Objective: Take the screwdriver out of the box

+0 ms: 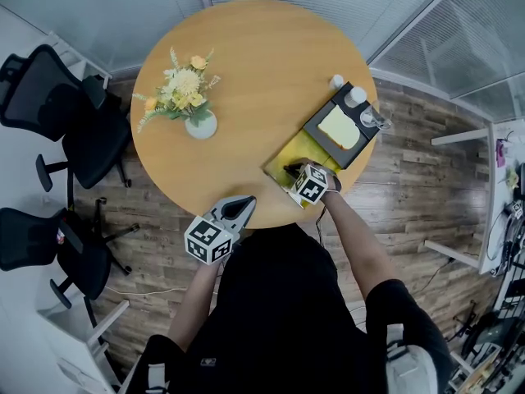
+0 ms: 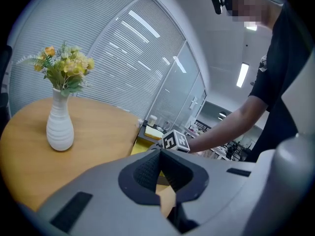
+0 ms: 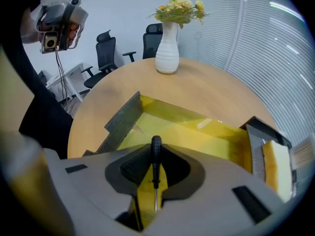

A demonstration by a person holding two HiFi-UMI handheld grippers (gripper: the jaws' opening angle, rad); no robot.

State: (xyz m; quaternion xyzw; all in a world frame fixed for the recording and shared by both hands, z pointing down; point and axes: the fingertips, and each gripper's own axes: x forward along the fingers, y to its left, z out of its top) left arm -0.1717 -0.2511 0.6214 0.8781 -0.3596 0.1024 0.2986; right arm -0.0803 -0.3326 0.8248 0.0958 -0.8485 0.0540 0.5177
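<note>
- The right tool [image 3: 155, 170] has its jaws drawn in on the screwdriver [image 3: 155, 152]. The ribbed pads press the black handle from both sides. The handle's rounded end points forward past the jaw tips, and the thin metal shaft runs back toward the tool's body.
- Directly beneath and ahead of this tool is the box [image 3: 197, 134], with its yellow compartment open. A grey wall of the box rises at the tool's front left. A grey-edged section holding a pale yellow pad sits to its front right.
- The screwdriver is held over that yellow compartment. Whether its shaft touches the yellow floor cannot be told.
- The left tool [image 2: 160, 173] is closed, with its pads meeting at the tips and nothing between them. Only a sliver of the tabletop [image 1: 262, 64] shows through the gap below the pads.
- In the head view the left tool's tips sit at the near edge of the round wooden tabletop, apart from the box.
- To the left tool's front left stands a white vase [image 2: 60, 124] of yellow flowers [image 2: 64, 68]. To its front right are the right tool's marker cube and the person's forearm [image 2: 221, 132].
- Far ahead of the right tool, across the tabletop, the same vase stands, with black office chairs [image 3: 106, 45] on the floor beyond it.
- A few small white-topped containers [image 1: 356, 96] stand at the box's far end, well ahead of the right tool.
</note>
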